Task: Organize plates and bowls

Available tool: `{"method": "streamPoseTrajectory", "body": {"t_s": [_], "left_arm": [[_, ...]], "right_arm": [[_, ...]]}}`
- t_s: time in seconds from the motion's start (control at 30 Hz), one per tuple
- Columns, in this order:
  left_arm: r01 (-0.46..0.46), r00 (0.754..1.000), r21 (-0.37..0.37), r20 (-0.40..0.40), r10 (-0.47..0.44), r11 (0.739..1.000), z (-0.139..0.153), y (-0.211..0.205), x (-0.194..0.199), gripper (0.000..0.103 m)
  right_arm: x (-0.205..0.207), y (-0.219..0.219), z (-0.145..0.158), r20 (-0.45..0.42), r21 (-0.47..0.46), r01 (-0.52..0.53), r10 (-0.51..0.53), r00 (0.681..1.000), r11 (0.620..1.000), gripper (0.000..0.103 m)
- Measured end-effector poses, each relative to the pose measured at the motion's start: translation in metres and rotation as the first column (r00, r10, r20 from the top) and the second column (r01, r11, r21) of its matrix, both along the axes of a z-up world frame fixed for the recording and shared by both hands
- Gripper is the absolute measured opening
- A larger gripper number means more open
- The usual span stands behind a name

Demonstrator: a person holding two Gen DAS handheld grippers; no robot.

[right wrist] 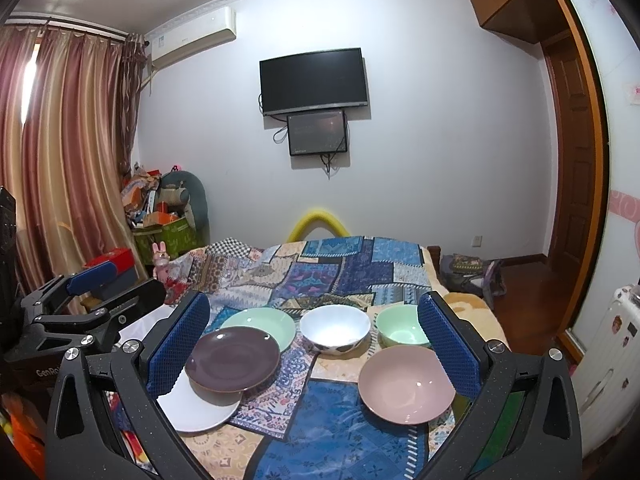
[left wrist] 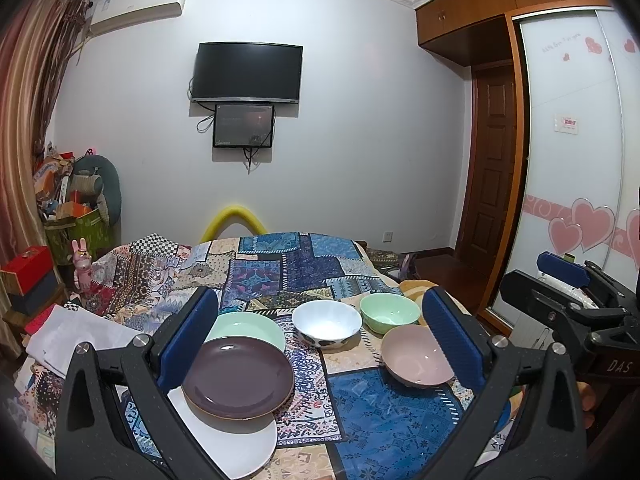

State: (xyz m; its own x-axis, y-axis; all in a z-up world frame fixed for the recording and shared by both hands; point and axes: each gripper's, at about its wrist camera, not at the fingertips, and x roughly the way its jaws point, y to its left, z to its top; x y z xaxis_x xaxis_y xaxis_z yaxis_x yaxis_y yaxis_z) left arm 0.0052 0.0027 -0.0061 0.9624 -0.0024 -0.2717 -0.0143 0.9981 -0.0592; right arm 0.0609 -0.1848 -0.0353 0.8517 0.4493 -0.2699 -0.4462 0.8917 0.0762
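Note:
On the patchwork cloth lie three overlapping plates: a purple plate on a white plate and against a green plate. To their right stand a white bowl, a green bowl and a pink bowl. My left gripper is open and empty, above the near edge of the dishes. My right gripper is open and empty, likewise held back from them.
The patchwork cloth covers a bed. A pink rabbit toy and boxes stand at the left. A wardrobe and door are at the right. The other gripper shows at each view's side.

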Motion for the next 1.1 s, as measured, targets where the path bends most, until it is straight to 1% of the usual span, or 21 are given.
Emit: {"method": "streamPoseTrajectory", "body": {"t_s": [0.2,0.33,0.53,0.63,0.73,0.83,0.9,0.97,1.0,1.1], "left_arm": [[-0.005,1.0,-0.008,-0.02,0.005,1.0,-0.01,0.011,0.007,0.103],[-0.006,0.998,-0.018,-0.056,0.005,1.0,-0.022,0.025,0.018,0.103],[-0.025,0.989,-0.05,-0.146,0.017,0.998,-0.049,0.06,0.042,0.103],[-0.039,0.978,-0.05,-0.205,0.028,0.998,-0.067,0.079,0.056,0.103],[-0.041,0.968,-0.07,-0.25,0.023,0.997,-0.085,0.099,0.067,0.103],[-0.046,0.955,-0.045,-0.295,0.031,0.998,-0.103,0.115,0.078,0.103],[-0.056,0.944,-0.014,-0.326,0.048,0.998,-0.114,0.123,0.085,0.1],[-0.067,0.927,0.011,-0.368,0.066,0.998,-0.128,0.135,0.094,0.083],[-0.072,0.921,0.013,-0.384,0.072,0.997,-0.132,0.14,0.099,0.083],[-0.065,0.902,-0.031,-0.429,0.046,0.997,-0.15,0.16,0.113,0.083]], "right_arm": [[0.019,0.013,-0.015,-0.066,-0.016,-0.008,0.007,0.998,1.0,0.103],[0.032,0.025,-0.03,-0.118,-0.038,-0.016,0.011,0.993,0.999,0.103],[0.054,0.047,-0.056,-0.213,-0.06,-0.045,0.031,0.976,0.997,0.103],[0.065,0.06,-0.069,-0.254,-0.073,-0.062,0.041,0.966,0.995,0.103],[0.075,0.073,-0.083,-0.29,-0.093,-0.085,0.054,0.955,0.992,0.103],[0.085,0.087,-0.097,-0.332,-0.115,-0.11,0.066,0.941,0.987,0.103],[0.093,0.096,-0.107,-0.362,-0.121,-0.124,0.072,0.929,0.985,0.103],[0.1,0.105,-0.116,-0.386,-0.13,-0.136,0.076,0.919,0.982,0.101],[0.104,0.109,-0.12,-0.399,-0.134,-0.142,0.078,0.914,0.981,0.098],[0.114,0.119,-0.132,-0.437,-0.145,-0.157,0.079,0.896,0.977,0.092]]}}
